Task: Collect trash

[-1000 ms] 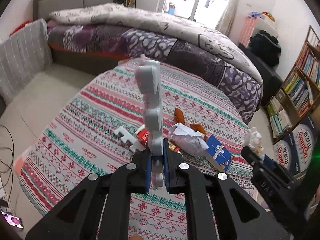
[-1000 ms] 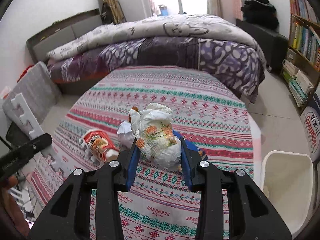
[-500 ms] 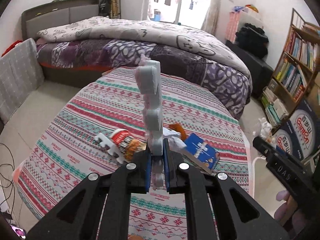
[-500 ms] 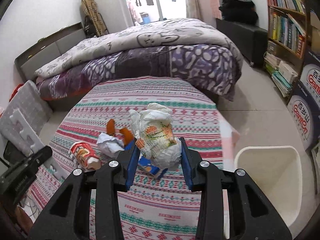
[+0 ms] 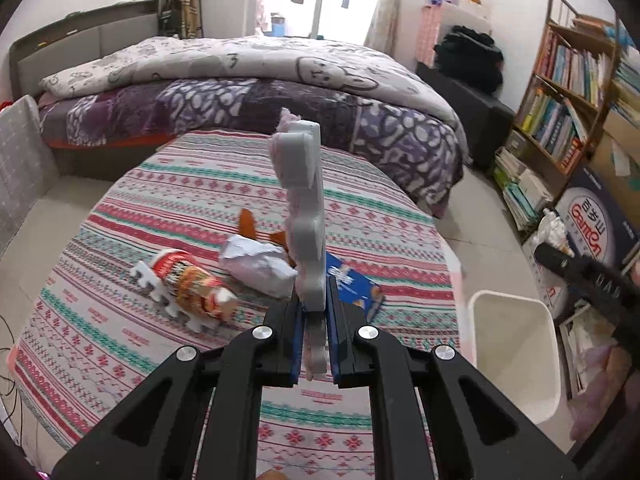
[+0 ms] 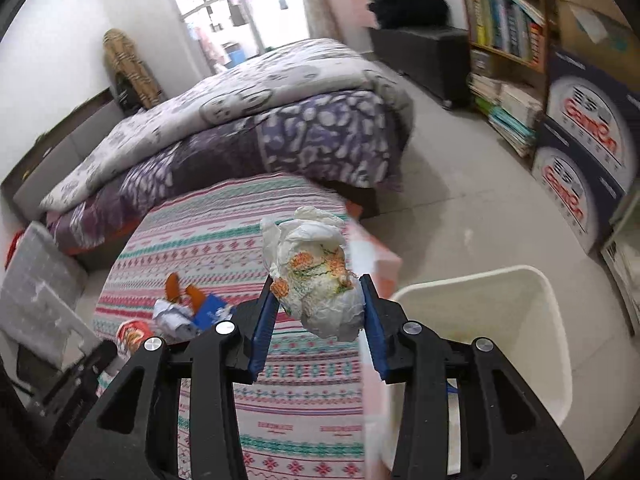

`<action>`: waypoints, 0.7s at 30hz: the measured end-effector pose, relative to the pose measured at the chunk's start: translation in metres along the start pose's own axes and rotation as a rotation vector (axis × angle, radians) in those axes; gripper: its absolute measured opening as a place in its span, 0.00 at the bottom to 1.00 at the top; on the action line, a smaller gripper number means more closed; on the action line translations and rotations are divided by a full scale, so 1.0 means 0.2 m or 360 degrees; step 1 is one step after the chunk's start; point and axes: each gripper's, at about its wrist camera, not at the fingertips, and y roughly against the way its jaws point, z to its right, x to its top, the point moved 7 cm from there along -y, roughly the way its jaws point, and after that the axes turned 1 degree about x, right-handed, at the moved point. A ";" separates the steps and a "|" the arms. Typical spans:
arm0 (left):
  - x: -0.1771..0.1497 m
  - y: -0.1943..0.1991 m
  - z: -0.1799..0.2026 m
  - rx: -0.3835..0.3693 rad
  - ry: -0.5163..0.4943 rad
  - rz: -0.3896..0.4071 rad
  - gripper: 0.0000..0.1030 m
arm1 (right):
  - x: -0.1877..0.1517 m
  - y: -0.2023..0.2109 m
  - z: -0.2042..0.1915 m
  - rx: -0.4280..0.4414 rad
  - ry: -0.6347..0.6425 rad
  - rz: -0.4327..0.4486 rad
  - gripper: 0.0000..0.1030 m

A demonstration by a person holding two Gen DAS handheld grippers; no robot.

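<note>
- Right wrist view, nearest first: the right gripper [image 6: 320,312] has the crumpled white paper wad with orange print [image 6: 316,276] between its blue pads, and its jaws are opening; whether the pads still press it I cannot tell.
- Just right of and below that gripper sits the white plastic waste bin [image 6: 536,300]; the wad hangs left of its rim, over the table edge, so the bin lies to the right.
- Left wrist view: the left gripper [image 5: 314,320] is pressed together on a grey and pink foam puzzle-edge strip [image 5: 304,208], long axis upright.
- Farther out, the striped patterned tablecloth [image 5: 160,200] carries a red noodle cup [image 5: 192,284], crumpled paper, and a blue packet.
- Bin's floor is partly hidden by the gripper.
</note>
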 end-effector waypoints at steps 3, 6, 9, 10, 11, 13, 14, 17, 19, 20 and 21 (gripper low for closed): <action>-0.02 -0.02 0.08 -0.0040 -0.0032 -0.0017 0.10 | 0.02 0.03 0.11 -0.0034 -0.0077 0.0016 0.40; -0.04 -0.03 0.16 -0.0089 -0.0059 -0.0031 0.10 | 0.05 0.06 0.22 -0.0059 -0.0155 0.0034 0.41; -0.06 -0.05 0.25 -0.0157 -0.0074 -0.0059 0.10 | 0.07 0.09 0.32 -0.0086 -0.0208 0.0063 0.50; -0.07 -0.06 0.28 -0.0171 -0.0078 -0.0065 0.10 | 0.08 0.10 0.35 -0.0098 -0.0227 0.0076 0.57; -0.08 -0.06 0.30 -0.0187 -0.0083 -0.0072 0.10 | 0.08 0.12 0.39 -0.0112 -0.0256 0.0096 0.61; -0.09 -0.08 0.36 -0.0221 -0.0103 -0.0087 0.10 | 0.09 0.15 0.44 -0.0131 -0.0294 0.0119 0.66; -0.10 -0.09 0.39 -0.0240 -0.0113 -0.0096 0.10 | 0.10 0.16 0.47 -0.0136 -0.0312 0.0125 0.67; -0.13 -0.10 0.48 -0.0301 -0.0129 -0.0129 0.10 | 0.10 0.19 0.56 -0.0155 -0.0377 0.0142 0.73; -0.15 -0.11 0.53 -0.0343 -0.0139 -0.0154 0.10 | 0.11 0.19 0.60 -0.0161 -0.0406 0.0142 0.75; -0.16 -0.11 0.55 -0.0360 -0.0144 -0.0163 0.10 | 0.11 0.20 0.62 -0.0165 -0.0424 0.0143 0.76; -0.17 -0.12 0.58 -0.0385 -0.0152 -0.0176 0.10 | 0.11 0.20 0.64 -0.0169 -0.0442 0.0144 0.78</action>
